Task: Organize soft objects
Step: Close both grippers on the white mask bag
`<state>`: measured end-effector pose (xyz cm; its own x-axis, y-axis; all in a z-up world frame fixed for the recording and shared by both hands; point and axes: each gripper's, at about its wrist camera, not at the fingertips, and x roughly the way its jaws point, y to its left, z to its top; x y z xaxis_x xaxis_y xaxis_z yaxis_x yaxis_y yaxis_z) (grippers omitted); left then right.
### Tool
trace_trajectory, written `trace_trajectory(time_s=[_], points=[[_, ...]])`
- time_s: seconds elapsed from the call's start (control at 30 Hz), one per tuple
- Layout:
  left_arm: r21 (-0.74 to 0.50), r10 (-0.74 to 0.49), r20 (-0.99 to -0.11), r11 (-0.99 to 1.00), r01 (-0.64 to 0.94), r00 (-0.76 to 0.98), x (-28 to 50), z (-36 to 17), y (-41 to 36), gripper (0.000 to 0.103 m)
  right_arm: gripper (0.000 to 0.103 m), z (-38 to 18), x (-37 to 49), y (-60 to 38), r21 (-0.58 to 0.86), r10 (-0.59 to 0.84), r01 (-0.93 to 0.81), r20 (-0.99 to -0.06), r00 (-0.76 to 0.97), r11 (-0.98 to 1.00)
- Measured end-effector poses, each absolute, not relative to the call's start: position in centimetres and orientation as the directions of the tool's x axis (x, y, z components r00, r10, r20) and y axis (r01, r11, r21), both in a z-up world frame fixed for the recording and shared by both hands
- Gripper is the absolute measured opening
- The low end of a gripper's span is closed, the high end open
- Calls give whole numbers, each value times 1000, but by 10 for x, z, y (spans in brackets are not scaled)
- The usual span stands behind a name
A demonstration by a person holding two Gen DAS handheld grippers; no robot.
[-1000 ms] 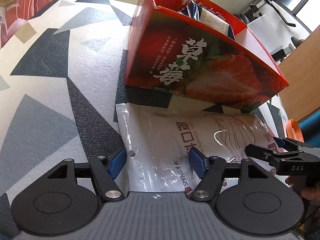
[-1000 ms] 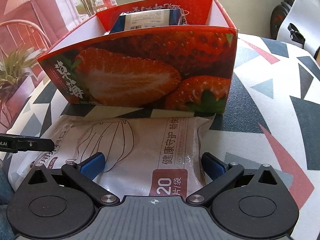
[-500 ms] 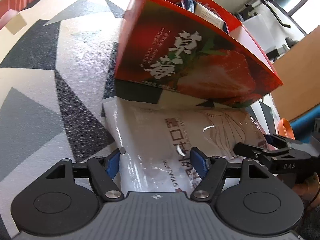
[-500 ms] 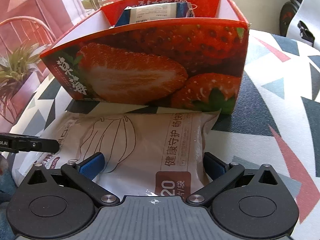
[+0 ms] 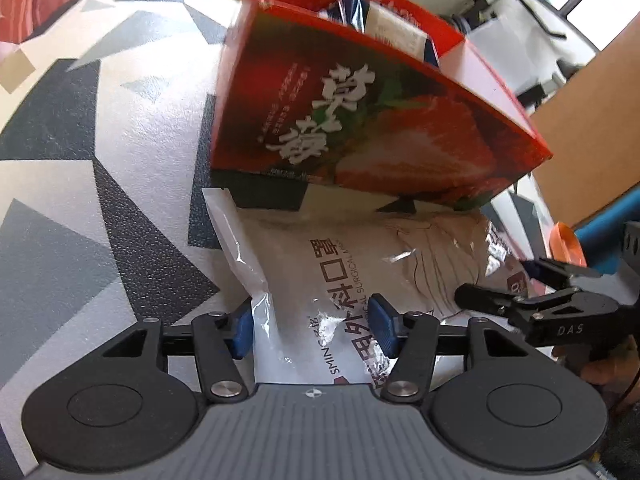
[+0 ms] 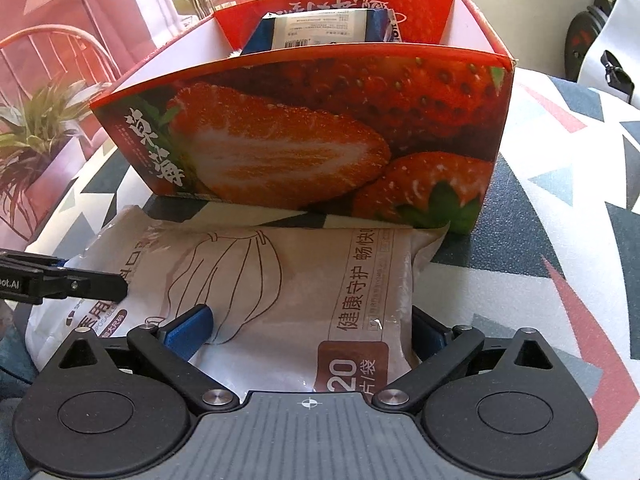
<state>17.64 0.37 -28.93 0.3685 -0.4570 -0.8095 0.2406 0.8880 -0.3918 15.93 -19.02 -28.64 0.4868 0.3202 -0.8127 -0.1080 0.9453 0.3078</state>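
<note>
A soft plastic pack of face masks lies in front of a red strawberry-printed cardboard box. My left gripper is closed on the pack's left end, its blue pads pressing the crinkled plastic. My right gripper grips the pack's right end; its right pad is hidden behind the pack. Each gripper shows in the other's view, the right one and the left one. A blue packet stands inside the box.
The surface is a cushion with grey, black and white triangles. Potted plants and a red chair stand at the left. An orange object and a wooden panel are at the right.
Both grippers have closed onto the mask pack, which now bulges and lifts at its ends. The box looms closer and higher in both views.
</note>
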Motion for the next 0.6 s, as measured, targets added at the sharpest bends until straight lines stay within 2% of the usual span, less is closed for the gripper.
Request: trace_trajectory(time_s=[0.2,0.3,0.37,0.5,0.57,0.6], points=[[-429,-479,-809,877,216,341,190,-297,10,66,98,-288,161,-192,312,323,-105,-815,481,944],[-423,-475,-808,880,218,349,187,-296,8,66,91,-283,161,-190,301,309,-96,-819,484,949],[-415,-465,-808,885,212,361,184,-295,8,65,82,-278,160,-188,295,312,-114,-815,489,949],[-425,-464,-799,886,186,382,177,-290,18,63,75,-272,154,-184,286,314,-135,-807,500,949],[-423,-459,-794,888,180,399,174,-286,24,62,65,-267,151,-186,298,322,-132,-797,511,946],[-425,-459,-789,888,176,409,173,-283,27,62,63,-265,150,-187,303,327,-132,-792,516,944]])
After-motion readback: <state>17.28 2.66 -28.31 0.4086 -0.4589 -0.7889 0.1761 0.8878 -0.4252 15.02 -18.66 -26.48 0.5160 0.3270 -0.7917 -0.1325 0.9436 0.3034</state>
